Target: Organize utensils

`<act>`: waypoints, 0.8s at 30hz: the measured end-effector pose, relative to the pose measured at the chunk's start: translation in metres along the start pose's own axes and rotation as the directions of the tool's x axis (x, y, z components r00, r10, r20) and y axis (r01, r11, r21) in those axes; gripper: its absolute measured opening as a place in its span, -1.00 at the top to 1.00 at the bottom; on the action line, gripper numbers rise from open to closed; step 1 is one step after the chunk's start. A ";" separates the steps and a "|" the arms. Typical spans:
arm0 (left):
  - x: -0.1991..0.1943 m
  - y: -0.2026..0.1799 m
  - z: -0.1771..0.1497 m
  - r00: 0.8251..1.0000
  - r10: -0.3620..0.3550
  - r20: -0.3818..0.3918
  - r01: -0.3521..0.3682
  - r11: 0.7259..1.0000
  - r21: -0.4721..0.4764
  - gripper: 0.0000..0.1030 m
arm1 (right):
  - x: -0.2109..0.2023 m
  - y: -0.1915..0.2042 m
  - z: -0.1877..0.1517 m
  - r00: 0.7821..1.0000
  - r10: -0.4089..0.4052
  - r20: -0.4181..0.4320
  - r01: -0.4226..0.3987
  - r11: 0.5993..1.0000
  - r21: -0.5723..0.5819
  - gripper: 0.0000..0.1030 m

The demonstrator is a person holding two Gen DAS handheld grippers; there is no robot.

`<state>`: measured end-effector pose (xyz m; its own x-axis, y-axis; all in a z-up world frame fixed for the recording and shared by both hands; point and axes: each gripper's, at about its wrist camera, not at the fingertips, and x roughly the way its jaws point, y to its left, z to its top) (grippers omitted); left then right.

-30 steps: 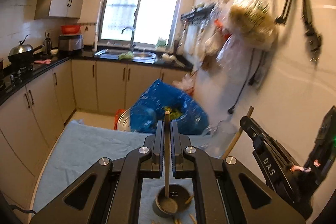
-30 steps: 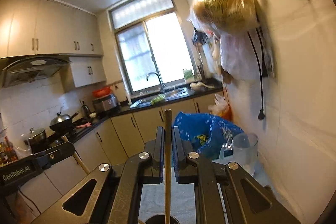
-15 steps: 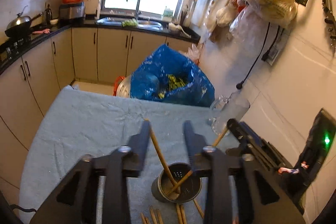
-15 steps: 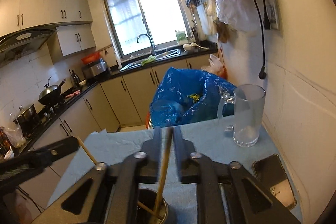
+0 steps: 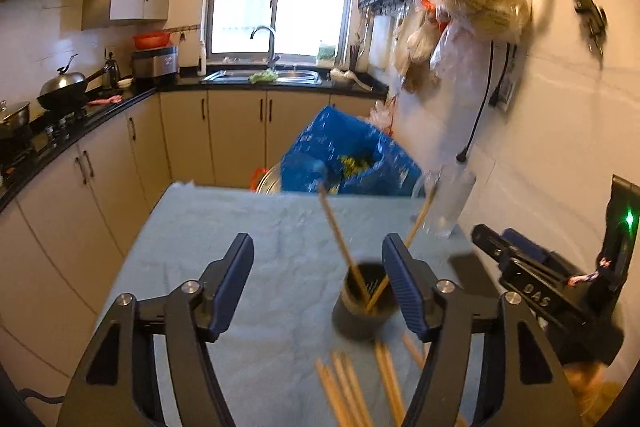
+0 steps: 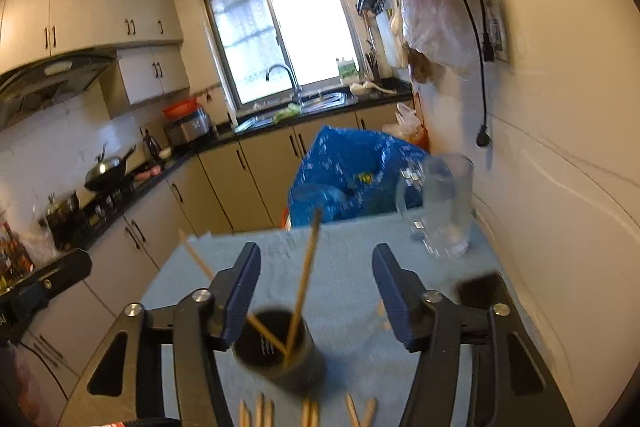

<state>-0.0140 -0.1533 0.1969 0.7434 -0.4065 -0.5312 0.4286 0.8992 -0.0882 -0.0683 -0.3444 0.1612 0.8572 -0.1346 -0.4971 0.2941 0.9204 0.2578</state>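
Note:
A dark round holder (image 5: 362, 305) (image 6: 280, 345) stands on the blue-grey cloth (image 5: 248, 227). Two wooden chopsticks (image 5: 340, 239) (image 6: 306, 267) lean inside it, crossed. Several more chopsticks (image 5: 352, 387) (image 6: 308, 413) lie loose on the cloth in front of the holder. My left gripper (image 5: 318, 287) hangs above the cloth left of the holder, its jaws opening with nothing between the pads. My right gripper (image 6: 316, 291) is over the holder, its jaws opening too; the upright chopstick shows in the gap, touched by neither pad. The right gripper (image 5: 532, 287) also shows in the left wrist view.
A glass mug (image 6: 446, 205) (image 5: 446, 205) stands at the cloth's far right by the wall. A dark flat object (image 6: 482, 289) lies near it. A blue bag (image 5: 348, 159) sits behind the table's far edge. Cabinets and a stove line the left side.
Both grippers were shut on a chopstick each above the holder. They have opened wide and sunk; the two chopsticks now lean free in the holder. Loose chopsticks have come into view.

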 end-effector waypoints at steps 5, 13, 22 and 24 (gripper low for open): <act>0.003 0.004 -0.055 0.996 0.035 -0.088 -0.036 0.999 -0.008 -0.29 | -0.006 -0.021 -0.061 0.989 -0.049 -0.140 0.049 0.999 -0.005 -0.31; 0.017 -0.011 -0.134 0.980 0.122 -0.154 -0.111 0.991 0.079 -0.29 | -0.020 -0.047 -0.132 0.962 -0.125 -0.244 0.127 0.992 -0.007 -0.31; 0.029 -0.015 -0.171 0.968 0.122 -0.220 -0.101 0.989 0.106 -0.29 | -0.024 -0.053 -0.168 0.942 -0.167 -0.293 0.161 0.986 -0.045 -0.31; 0.034 -0.014 -0.175 0.964 0.120 -0.239 -0.099 0.990 0.096 -0.29 | -0.024 -0.055 -0.172 0.939 -0.171 -0.298 0.166 0.985 -0.042 -0.31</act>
<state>-0.0844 -0.1510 0.0326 0.6447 -0.2453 -0.7240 0.4001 0.9153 0.0462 -0.1773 -0.3283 0.0168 0.6285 -0.1742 -0.7581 0.4141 0.8999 0.1365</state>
